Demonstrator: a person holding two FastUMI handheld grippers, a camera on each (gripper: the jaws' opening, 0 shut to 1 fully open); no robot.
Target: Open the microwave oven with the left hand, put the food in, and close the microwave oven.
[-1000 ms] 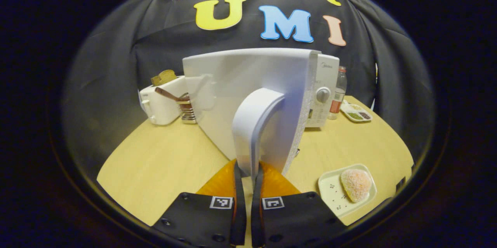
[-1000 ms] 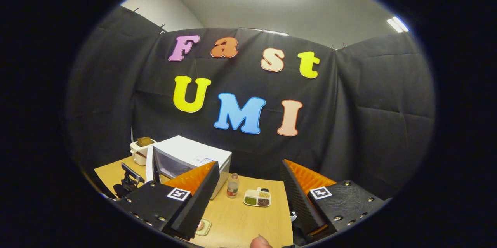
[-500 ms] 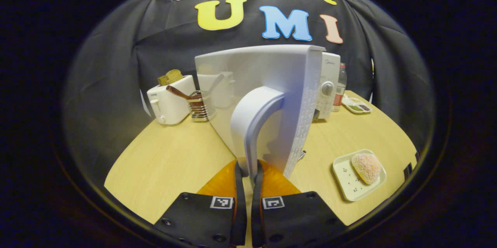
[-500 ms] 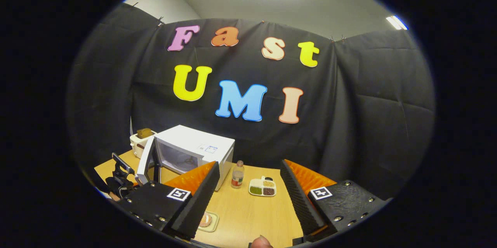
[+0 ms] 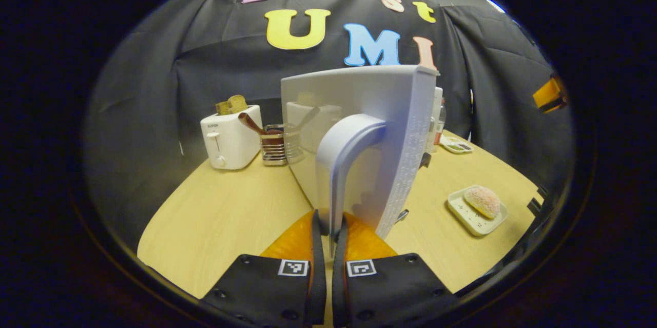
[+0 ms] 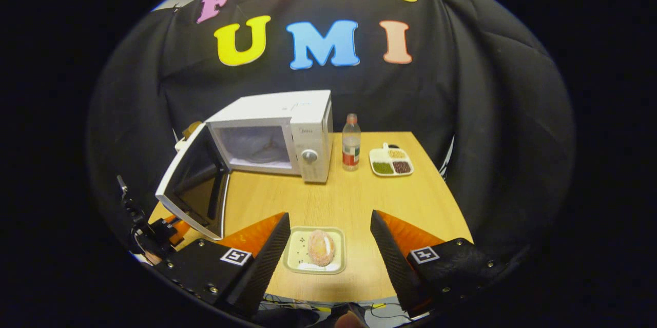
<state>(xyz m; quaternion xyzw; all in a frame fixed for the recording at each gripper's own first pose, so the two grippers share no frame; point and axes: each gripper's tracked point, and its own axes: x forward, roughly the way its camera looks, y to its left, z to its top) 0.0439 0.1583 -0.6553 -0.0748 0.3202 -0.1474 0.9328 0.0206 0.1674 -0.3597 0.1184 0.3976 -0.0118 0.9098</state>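
The white microwave stands at the back of the table with its door swung wide to the left. In the left gripper view my left gripper is shut on the door's curved white handle, and the door stands edge-on before me. The same gripper shows at the door's outer edge in the right gripper view. A pink sugared bun lies on a small cream plate near the table's front edge. My right gripper hovers open above it, one finger on each side. The bun also appears at the right.
A white toaster with bread and a wire utensil holder stand left of the door. A drink bottle and a divided snack tray sit right of the microwave. Bare wooden table lies between microwave and plate.
The door has swung wider open with my left gripper on its handle. My right gripper tilted down from the wall; the plate with the bun now lies between its open fingers.
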